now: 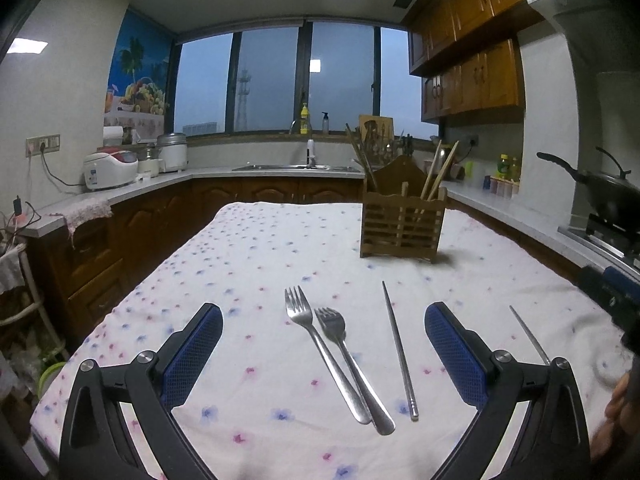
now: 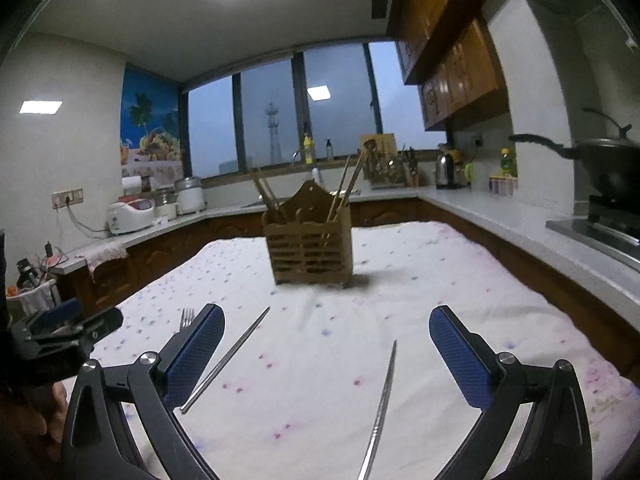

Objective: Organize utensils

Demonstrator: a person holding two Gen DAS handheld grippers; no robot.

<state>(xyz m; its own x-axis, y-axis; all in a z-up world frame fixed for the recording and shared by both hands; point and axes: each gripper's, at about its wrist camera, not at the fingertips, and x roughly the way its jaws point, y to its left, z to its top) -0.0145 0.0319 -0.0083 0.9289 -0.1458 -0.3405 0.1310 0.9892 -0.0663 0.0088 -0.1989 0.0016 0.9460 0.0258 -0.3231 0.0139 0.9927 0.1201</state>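
**Loose cutlery on table, holder awaiting stock**

Item 1. Two forks: long fork (image 1: 320,354) and short fork (image 1: 349,364), steel, lying side by side on the tablecloth (image 1: 248,264), handles touching and crossing at the near end, tines pointing away. Judged light, stiff and slick; thin against soft cloth, so likely to skate or pinch fabric. Best hold: mid-handle, across the narrow width, one fork at a time.

Item 2. Two metal chopsticks. Left chopstick (image 1: 400,350) lies just beside the forks, apart from them. Right chopstick (image 2: 382,408) lies well apart, between the right claw's fingers. Judged thin, round-ish, prone to roll; take near the thicker end.

Item 3. Holder (image 2: 309,246), slatted wood, upright at the far middle of the table, already carrying wooden chopsticks (image 2: 344,184) that lean outward. Judged the destination.

Item 4. Left claw (image 1: 323,354): jaws wide, empty, framing both forks and the left chopstick. Right claw (image 2: 327,354): jaws wide, empty.

Obstructions. The leaning wooden sticks crowd the holder's openings. The two claws sit near each other and could collide over the left chopstick.

Surroundings. Counter with rice cooker (image 1: 110,168), sink, kettle (image 2: 446,170), wok (image 2: 608,160) on the stove; all well clear of the table.
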